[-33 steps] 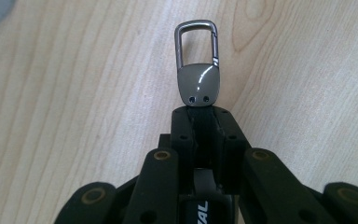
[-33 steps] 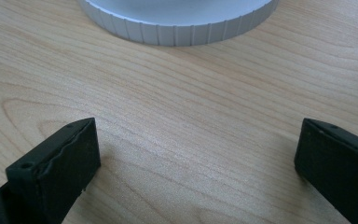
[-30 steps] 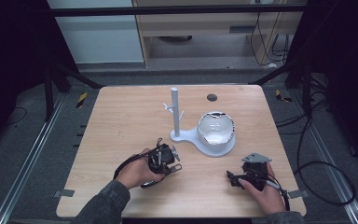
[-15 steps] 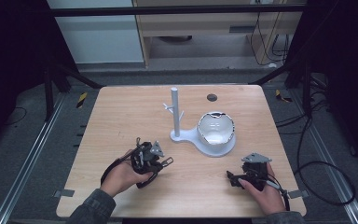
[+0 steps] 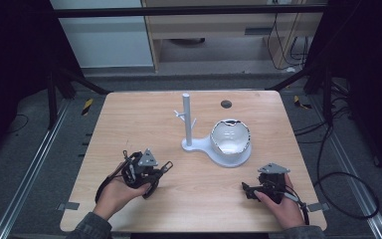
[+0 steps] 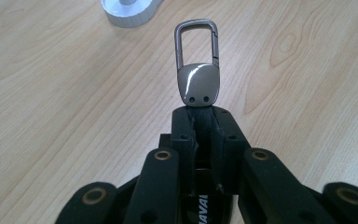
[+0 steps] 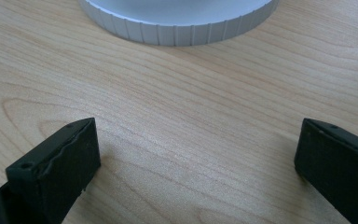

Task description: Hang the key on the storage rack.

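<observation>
Wooden tabletop [image 5: 129, 124] is seen beneath both grippers: a carabiner keychain [image 6: 197, 70] is clamped by the left gripper [image 6: 200, 121]; the right gripper [image 7: 196, 154] is spread wide.

Key clip strap: a dark strap below the metal key clip [image 6: 197, 70] is running down between the jaws of the left gripper [image 6: 205, 122], so its lower length is lying hidden.
White stand base: in the left gripper view, the top edge is cutting off the white stand [image 6: 130, 10], leaving a slice of its rim.
Ribbed rim: in the right gripper view the stand's ribbed rim [image 7: 177, 28] is getting cropped by the top edge.
Right gripper jaws: the right gripper [image 7: 198, 149] is having both jaws cut by the frame's lower corners.
Dark disc: a dark round mark [image 5: 226, 104] near the table's [image 5: 129, 124] far edge is staying too small to identify.
</observation>
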The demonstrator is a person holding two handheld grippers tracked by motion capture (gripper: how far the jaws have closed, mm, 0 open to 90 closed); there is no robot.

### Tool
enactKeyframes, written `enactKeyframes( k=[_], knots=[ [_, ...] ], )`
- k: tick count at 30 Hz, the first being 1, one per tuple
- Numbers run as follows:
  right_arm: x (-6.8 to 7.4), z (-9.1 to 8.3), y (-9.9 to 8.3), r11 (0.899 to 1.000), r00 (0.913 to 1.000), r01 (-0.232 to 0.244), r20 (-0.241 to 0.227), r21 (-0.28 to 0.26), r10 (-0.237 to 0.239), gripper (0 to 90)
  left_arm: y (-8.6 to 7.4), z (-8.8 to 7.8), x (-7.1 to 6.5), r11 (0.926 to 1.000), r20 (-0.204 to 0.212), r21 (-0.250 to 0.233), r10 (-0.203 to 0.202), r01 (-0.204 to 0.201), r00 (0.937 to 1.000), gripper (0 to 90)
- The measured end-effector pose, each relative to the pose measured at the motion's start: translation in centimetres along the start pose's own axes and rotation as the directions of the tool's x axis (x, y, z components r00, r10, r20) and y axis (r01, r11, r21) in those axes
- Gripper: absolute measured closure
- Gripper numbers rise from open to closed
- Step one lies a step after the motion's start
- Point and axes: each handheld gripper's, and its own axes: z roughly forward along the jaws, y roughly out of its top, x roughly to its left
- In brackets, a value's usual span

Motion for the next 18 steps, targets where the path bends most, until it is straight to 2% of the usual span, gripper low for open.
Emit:
enactKeyframes(
  k=[10, 18],
  knots=[
    [0.0, 0.0, 0.0, 1.000, 1.0000, 0.000, 0.000, 0.000, 0.000, 0.4, -0.5, -1.4, 0.9, 0.9961, -0.052, -0.079, -0.044, 0.040, 0.9977, 80.4],
    [0.0, 0.0, 0.0, 1.000, 1.0000, 0.000, 0.000, 0.000, 0.000, 0.4, -0.2, -2.2, 1.5, 0.9836, -0.077, -0.162, -0.094, 0.080, 0.9926, 80.5]
  ],
)
